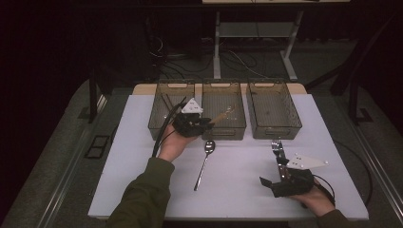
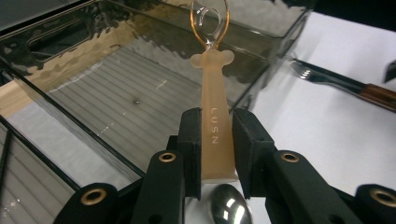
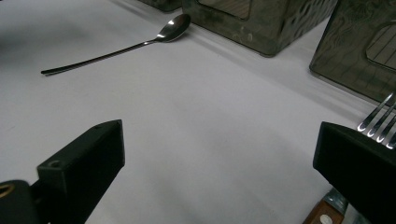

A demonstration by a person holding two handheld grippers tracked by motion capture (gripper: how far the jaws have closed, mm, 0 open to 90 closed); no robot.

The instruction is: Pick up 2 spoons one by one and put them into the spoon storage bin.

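Left fingers: clamped on beige utensil handle, above middle bin.
Right gripper: jaws spread wide, fork at 12 o'clock.

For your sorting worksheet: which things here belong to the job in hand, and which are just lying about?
In the job: left gripper, shut on the tan utensil; middle bin.
Lying about: spoon, fork, left bin, right bin.
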